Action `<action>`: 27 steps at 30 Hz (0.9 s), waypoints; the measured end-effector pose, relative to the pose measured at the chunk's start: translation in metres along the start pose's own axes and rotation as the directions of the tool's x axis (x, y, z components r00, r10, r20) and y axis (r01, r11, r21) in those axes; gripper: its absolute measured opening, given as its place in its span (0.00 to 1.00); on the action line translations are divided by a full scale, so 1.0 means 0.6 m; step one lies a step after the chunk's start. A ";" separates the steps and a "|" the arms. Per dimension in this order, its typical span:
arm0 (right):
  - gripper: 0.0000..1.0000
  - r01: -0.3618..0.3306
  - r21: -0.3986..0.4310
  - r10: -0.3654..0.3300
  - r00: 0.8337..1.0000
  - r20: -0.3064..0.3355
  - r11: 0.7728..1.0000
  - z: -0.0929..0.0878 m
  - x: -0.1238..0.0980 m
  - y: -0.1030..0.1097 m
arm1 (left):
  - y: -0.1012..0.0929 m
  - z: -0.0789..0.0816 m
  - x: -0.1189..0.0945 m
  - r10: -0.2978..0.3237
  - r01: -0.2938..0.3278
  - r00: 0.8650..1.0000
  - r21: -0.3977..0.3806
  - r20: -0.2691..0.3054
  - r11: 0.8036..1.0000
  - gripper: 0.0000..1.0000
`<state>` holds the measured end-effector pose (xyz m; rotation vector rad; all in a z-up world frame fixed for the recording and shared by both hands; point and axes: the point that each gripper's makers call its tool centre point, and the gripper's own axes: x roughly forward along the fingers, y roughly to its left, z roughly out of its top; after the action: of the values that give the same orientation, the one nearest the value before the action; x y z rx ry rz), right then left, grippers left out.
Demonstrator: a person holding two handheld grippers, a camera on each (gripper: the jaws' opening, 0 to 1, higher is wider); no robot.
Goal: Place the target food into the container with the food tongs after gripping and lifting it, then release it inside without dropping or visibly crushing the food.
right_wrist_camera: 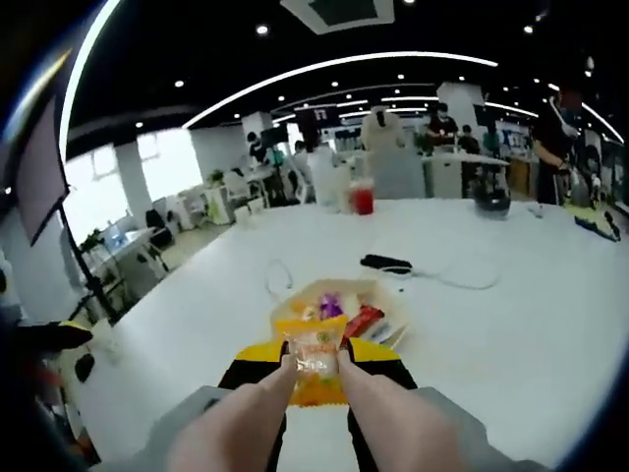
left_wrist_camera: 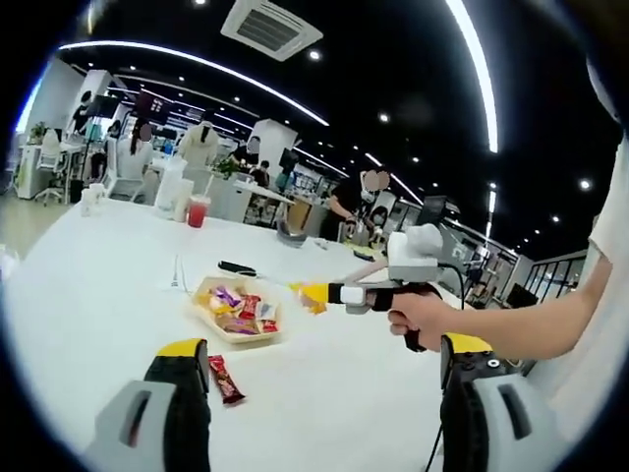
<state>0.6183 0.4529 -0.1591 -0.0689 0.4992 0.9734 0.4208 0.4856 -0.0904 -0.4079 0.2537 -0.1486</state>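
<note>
The white worktop (left_wrist_camera: 88, 295) carries a shallow, pale, oblong tray (left_wrist_camera: 236, 337) that serves as the landmark here. Behind the tray lies a black pen-like item (left_wrist_camera: 237, 267) and a thin white cable (right_wrist_camera: 462, 280) that loops across the surface; farther back stand a red-filled cup (left_wrist_camera: 198, 210) and a white bottle-shaped container (left_wrist_camera: 169, 187). In front of the tray, just beside the left tool's jaw, a dark red snack bar (left_wrist_camera: 225, 380) lies flat on the worktop. The tray holds a loose heap of small wrapped sweets (left_wrist_camera: 239, 311) in purple, red, yellow and pink glossy film. The right tool (right_wrist_camera: 316, 366) is clenched on an orange-yellow sweet packet (right_wrist_camera: 315, 372): the two pale tong arms converge on the packet, which is a flat, crinkled pouch with printed lettering, held upright and clear of the worktop, just in front of the tray in the right gripper view. In the left gripper view the same packet (left_wrist_camera: 313, 296) hangs in the air just beside the tray's right edge, with a person's hand (left_wrist_camera: 421, 317) gripping the tool handle behind it. The left tool (left_wrist_camera: 319, 356) stands released, its two yellow-tipped grey jaws well apart with nothing between them, in front of the tray. Nothing lies between the packet and the tray.
</note>
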 end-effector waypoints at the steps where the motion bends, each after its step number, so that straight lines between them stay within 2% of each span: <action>1: 0.22 0.001 -0.001 -0.001 1.000 0.000 1.000 0.002 -0.003 -0.001 | -0.001 0.003 0.001 -0.002 0.002 1.000 0.000 0.005 1.000 0.99; 4: 0.22 0.001 -0.027 0.000 1.000 0.006 1.000 0.018 -0.011 -0.013 | -0.012 0.015 0.007 -0.019 0.019 1.000 0.021 0.017 1.000 0.99; 7: 0.22 0.002 -0.029 -0.002 1.000 0.004 1.000 0.022 -0.010 -0.020 | -0.013 0.015 0.008 -0.020 0.020 1.000 0.028 0.015 0.999 0.99; 10: 0.22 -0.003 -0.061 0.005 1.000 0.025 0.998 0.060 -0.021 -0.019 | -0.027 0.017 0.018 -0.028 0.028 0.999 0.038 0.022 0.999 0.99; 12: 0.22 -0.009 -0.056 0.011 0.999 0.035 0.998 0.072 -0.025 -0.014 | -0.031 0.013 0.021 -0.034 0.033 0.999 0.042 0.013 0.999 0.99; 16: 0.22 -0.021 -0.061 0.023 0.999 0.042 0.998 0.074 -0.022 -0.009 | -0.036 0.013 0.022 -0.037 0.037 0.999 0.050 0.007 0.998 0.99; 27: 0.22 -0.039 -0.044 0.040 0.998 0.040 0.998 0.088 -0.020 -0.013 | -0.032 0.009 0.010 0.007 -0.007 1.000 0.049 0.019 0.999 0.99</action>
<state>0.6388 0.4538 -0.1082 -0.0781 0.4438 1.0224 0.4263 0.4688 -0.0791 -0.3597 0.2324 -0.1437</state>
